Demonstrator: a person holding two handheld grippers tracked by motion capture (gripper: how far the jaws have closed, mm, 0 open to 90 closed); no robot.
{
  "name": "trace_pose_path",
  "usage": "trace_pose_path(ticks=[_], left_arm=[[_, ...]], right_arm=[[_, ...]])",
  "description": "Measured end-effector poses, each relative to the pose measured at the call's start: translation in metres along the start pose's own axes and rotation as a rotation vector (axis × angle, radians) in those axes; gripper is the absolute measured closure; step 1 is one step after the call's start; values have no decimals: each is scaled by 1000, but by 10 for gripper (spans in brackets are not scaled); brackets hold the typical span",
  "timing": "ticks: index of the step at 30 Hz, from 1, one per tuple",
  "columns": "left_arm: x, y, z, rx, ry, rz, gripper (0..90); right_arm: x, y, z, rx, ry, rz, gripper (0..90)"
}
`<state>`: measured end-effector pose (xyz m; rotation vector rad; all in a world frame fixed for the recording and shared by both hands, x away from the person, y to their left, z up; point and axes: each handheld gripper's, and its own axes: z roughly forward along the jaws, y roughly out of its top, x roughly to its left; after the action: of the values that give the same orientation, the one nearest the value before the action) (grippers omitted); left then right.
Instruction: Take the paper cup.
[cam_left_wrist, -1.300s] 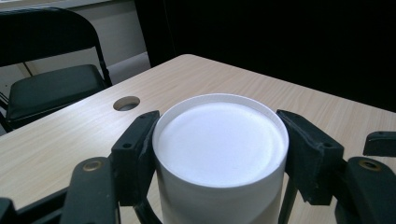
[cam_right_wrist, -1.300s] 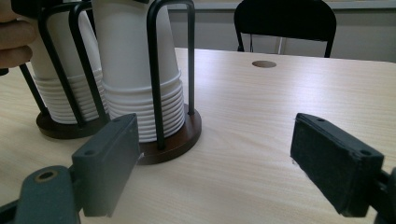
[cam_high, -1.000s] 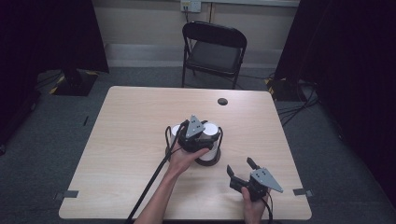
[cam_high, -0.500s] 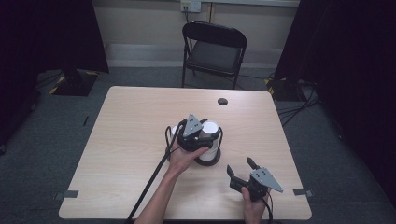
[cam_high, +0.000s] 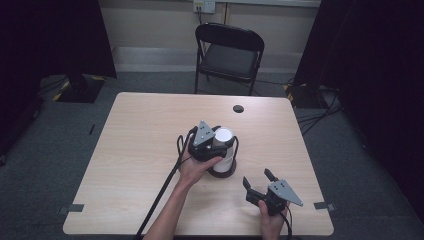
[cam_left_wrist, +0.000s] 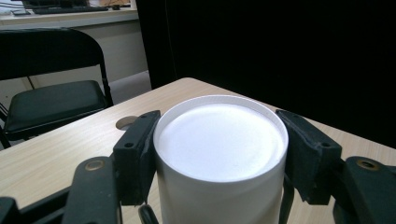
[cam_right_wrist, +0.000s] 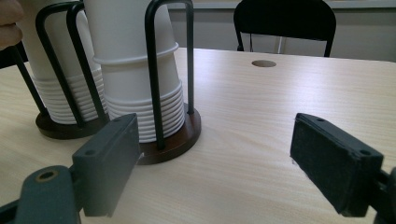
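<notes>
Left tongs (cam_high: 216, 145) clamp the top white upside-down paper cup (cam_left_wrist: 219, 154) of a stack in the black wire holder (cam_right_wrist: 159, 93), mid light-wood bench (cam_high: 150, 150). Right tongs (cam_right_wrist: 229, 172) gape empty (near bench front). Risk: nested cups lifting together, crushing.

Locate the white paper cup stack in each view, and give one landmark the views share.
High view: the white cup stack stands right of table centre, the left gripper closed around it.
Left gripper view: its flat white top sits centre frame between the jaws.
Right gripper view: upper left, in a wire holder.
Shared landmark: the round table hole.
</notes>
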<state>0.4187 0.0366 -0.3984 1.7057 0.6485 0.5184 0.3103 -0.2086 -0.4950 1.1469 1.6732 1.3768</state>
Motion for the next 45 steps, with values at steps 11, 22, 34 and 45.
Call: trace_pose_path(ticks=[11, 22, 34, 45], left_arm=[[-1, 7, -3, -26, -5, 4, 345], [-3, 13, -9, -47, -8, 20, 346], [-2, 20, -16, -87, 10, 14, 346], [-2, 23, -20, -98, 5, 7, 346]], right_arm=[[0, 0, 0, 1, 1, 1, 154], [0, 0, 0, 2, 1, 0, 155], [0, 0, 0, 3, 1, 0, 154], [0, 0, 0, 4, 2, 0, 155]])
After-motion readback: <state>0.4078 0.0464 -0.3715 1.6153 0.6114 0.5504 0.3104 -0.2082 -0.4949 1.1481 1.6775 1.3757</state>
